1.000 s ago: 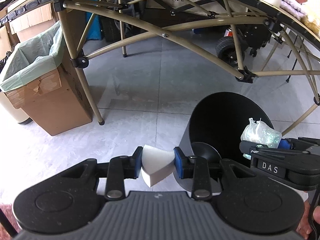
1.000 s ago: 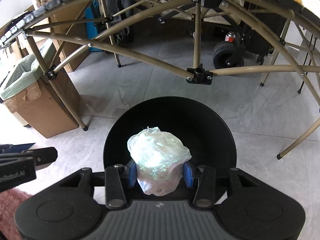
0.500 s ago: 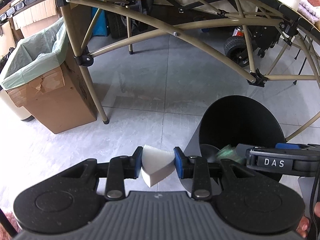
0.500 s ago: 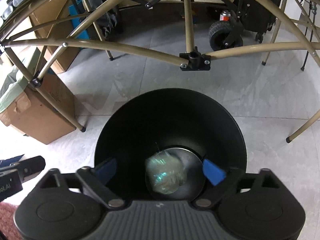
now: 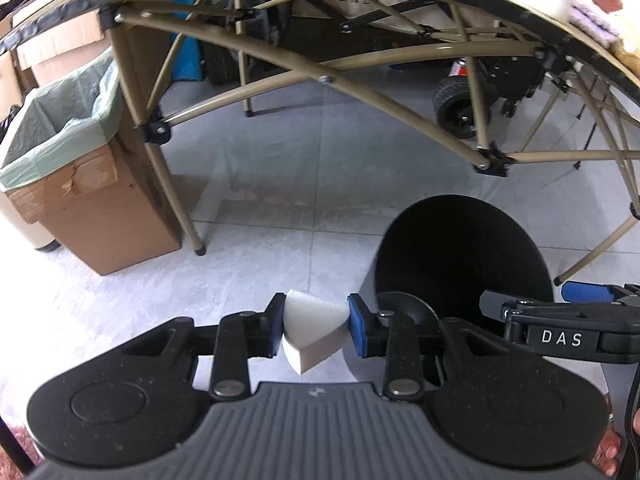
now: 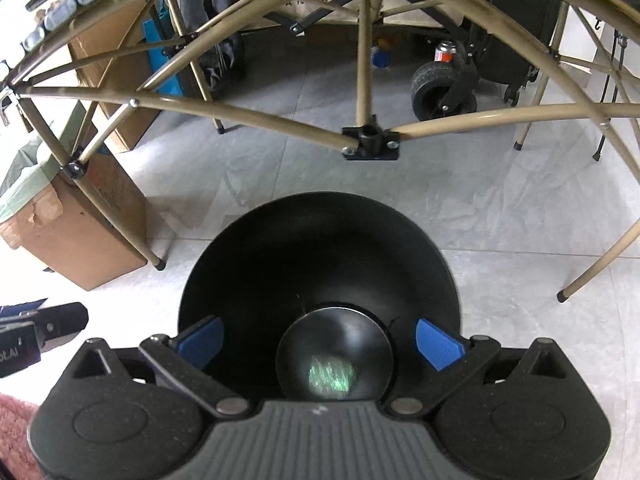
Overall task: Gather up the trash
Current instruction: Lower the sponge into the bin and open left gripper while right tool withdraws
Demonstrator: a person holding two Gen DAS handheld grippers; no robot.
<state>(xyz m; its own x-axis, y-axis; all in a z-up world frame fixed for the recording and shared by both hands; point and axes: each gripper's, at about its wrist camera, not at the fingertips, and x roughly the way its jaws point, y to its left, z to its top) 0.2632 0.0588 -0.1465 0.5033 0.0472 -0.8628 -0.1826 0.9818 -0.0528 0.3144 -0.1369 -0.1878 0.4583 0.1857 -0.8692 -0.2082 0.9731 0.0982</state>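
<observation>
A black round bin (image 6: 320, 240) stands on the grey tiled floor, right under my right gripper (image 6: 320, 342). Its jaws are opening wide over the bin's mouth, and nothing sits between the blue pads (image 6: 438, 344). A crumpled clear plastic wad (image 6: 332, 374) lies at the bottom of the bin. My left gripper (image 5: 316, 322) is shut on a white foam wedge (image 5: 312, 336), held above the floor just left of the bin (image 5: 460, 248). In the left wrist view the right gripper's side reaches over the bin's near rim.
A tan folding-table frame (image 5: 172, 184) arches over the floor behind the bin. A cardboard box lined with a green bag (image 5: 72, 168) stands at the left. A wheeled cart (image 5: 460, 112) is at the back. A pink rug corner (image 6: 16, 420) shows at the lower left.
My right gripper opened and let go of the plastic wad, which dropped to the bottom of the black bin. The left gripper kept its grip on the foam wedge.
</observation>
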